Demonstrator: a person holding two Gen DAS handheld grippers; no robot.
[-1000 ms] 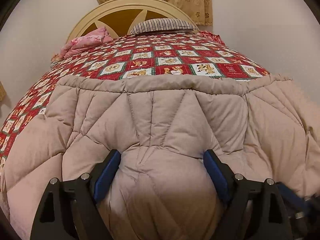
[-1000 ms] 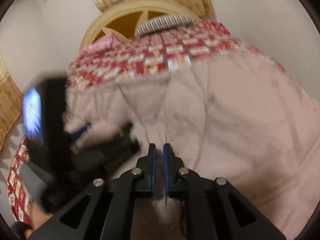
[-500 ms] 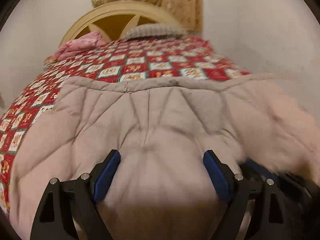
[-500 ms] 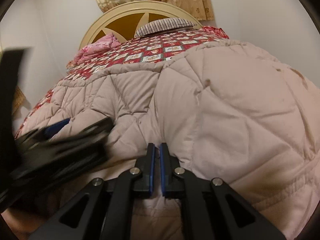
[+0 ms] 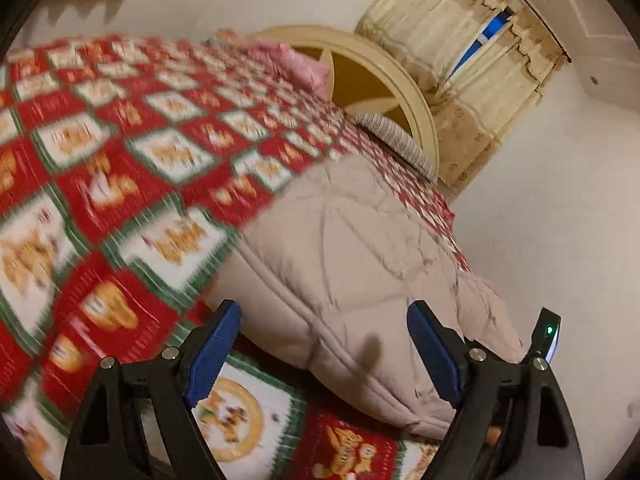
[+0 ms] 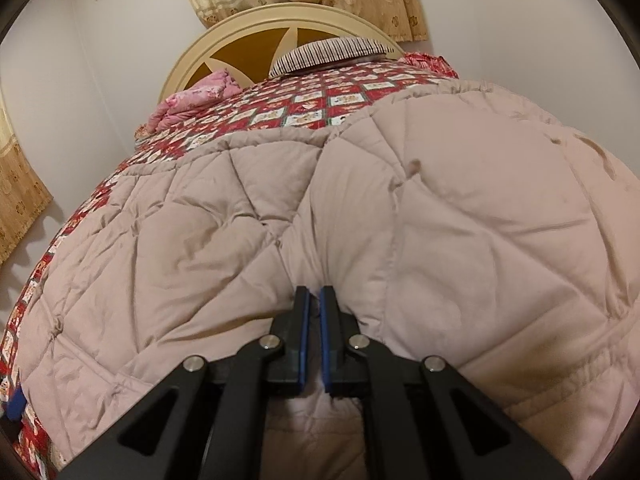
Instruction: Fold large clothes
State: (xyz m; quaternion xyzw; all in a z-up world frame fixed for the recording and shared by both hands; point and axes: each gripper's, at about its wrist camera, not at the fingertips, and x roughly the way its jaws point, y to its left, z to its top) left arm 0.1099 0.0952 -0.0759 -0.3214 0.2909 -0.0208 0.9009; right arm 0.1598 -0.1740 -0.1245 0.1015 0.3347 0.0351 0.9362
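right gripper (image 6: 313, 300): jaws pinched almost together on a fold of the beige quilted comforter (image 6: 460, 220); fabric bunches up right at the blue pads (image 6: 305, 320), so yeah, it's gripping it
left gripper (image 5: 324, 344): jaws spread wide, nothing clamped. A corner of the comforter (image 5: 340, 280) sits in the gap between the blue fingers (image 5: 212, 348), but the pads aren't touching it
comforter: on the bed, on top of the red patchwork bedspread (image 5: 100, 168), toward the foot end
only the right wrist view shows: the comforter filling most of the frame with its diamond stitching sharp, plus the headboard (image 6: 240, 40), striped pillow (image 6: 328, 50) and pink bundle (image 6: 192, 100) all upright and clear
only the left wrist view shows: the comforter's outer edge and corner lying on bare bedspread, a big blurry stretch of teddy-bear squares, and a dark device with a small green light (image 5: 549, 330) at the right
left view tilt: whole room leans; curtain (image 5: 460, 60) and headboard (image 5: 380, 92) slanted at upper right
sharpness: left view smeared, right view crisp
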